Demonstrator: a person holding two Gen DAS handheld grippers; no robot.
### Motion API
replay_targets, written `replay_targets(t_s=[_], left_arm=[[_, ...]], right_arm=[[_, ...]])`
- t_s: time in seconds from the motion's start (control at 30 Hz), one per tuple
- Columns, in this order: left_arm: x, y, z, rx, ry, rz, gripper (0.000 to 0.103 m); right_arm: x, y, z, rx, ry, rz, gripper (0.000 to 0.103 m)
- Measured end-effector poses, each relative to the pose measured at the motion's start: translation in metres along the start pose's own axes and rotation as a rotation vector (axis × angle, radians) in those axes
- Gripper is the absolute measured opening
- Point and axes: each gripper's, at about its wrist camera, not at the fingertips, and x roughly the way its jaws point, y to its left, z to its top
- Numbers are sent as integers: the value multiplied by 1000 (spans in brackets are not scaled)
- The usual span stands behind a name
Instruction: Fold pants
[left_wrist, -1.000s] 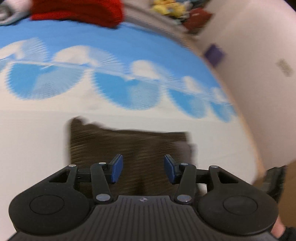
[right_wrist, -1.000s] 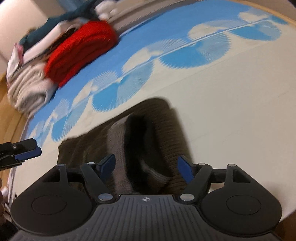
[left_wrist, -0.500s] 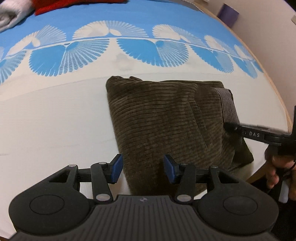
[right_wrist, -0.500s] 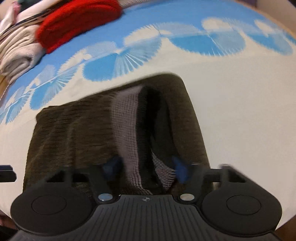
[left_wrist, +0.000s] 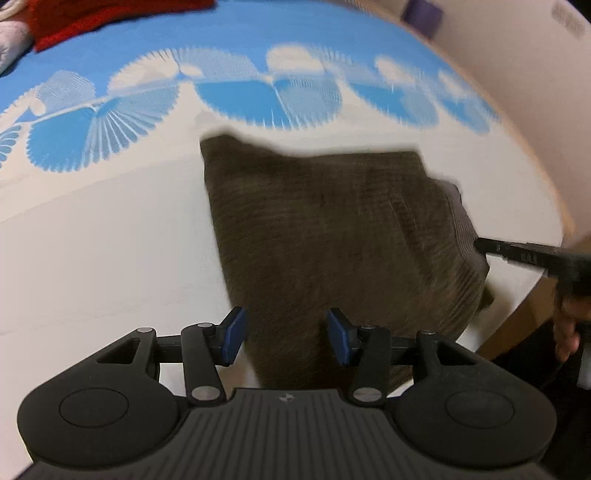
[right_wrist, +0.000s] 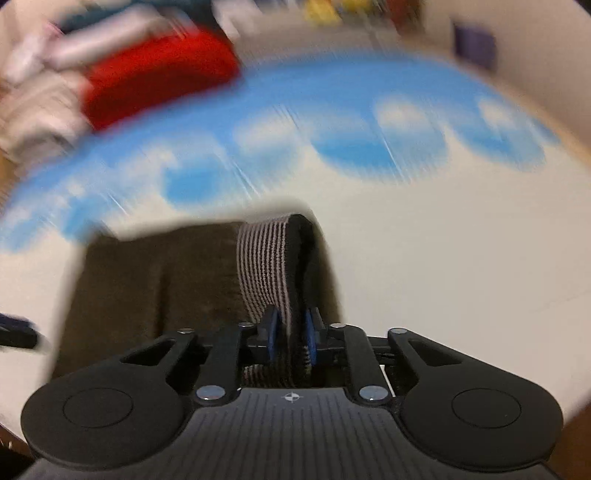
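Observation:
Brown corduroy pants (left_wrist: 332, 236) lie folded into a block on the white part of a blue-and-white cloth (left_wrist: 92, 258). My left gripper (left_wrist: 284, 338) hovers open over the near left edge of the block, nothing between its blue pads. In the right wrist view my right gripper (right_wrist: 290, 336) is shut on the striped elastic waistband (right_wrist: 264, 266) of the pants (right_wrist: 155, 280), lifting it into a ridge. From the left wrist view the right gripper (left_wrist: 484, 245) shows as a black bar at the pants' right edge, with a hand (left_wrist: 565, 325) behind it.
A red knit garment (right_wrist: 155, 77) and pale folded clothes (right_wrist: 33, 107) are piled at the far left of the cloth. A pale wall (left_wrist: 517, 74) with a purple object (left_wrist: 421, 14) stands to the right. The surface edge (left_wrist: 517, 321) runs close past the pants' right side.
My right gripper closed from wide open onto the waistband and raised it. My left gripper sank toward the near left edge of the pants and rolled, staying open.

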Motion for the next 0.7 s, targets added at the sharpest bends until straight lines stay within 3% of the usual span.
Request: replay_targets(t_s=[0.07,0.17,0.27,0.33,0.4,0.47,0.53,0.6,0.7], left_arm=[[16,-8,-5,54,61,58,53],[24,-15,-7,93,71,101,53],[24,-14,-4,87,81,107,54],[22,-15,-1,93,71,116,53],[19,-14,6,95,51,138,54],[16,-12,14,74,15,164,53],[12,-9,25,29,-32,192,53],[7,-7,35,-14,-90,192,53],[2,-3,51,-79,-156,166,50]], right_arm=[[15,-14,-1,66,62,0,6],[8,-5,4,-23,14,5,14],[-15,-2,3,-64,-138,-4,19],[-31,2,9,-115,-256,48,25],[-34,10,7,-190,-283,97,32],[-17,14,3,-230,-170,113,34],[17,12,-4,-245,46,72,39],[23,7,-4,-230,60,39,48],[25,-6,5,-165,76,78,50]])
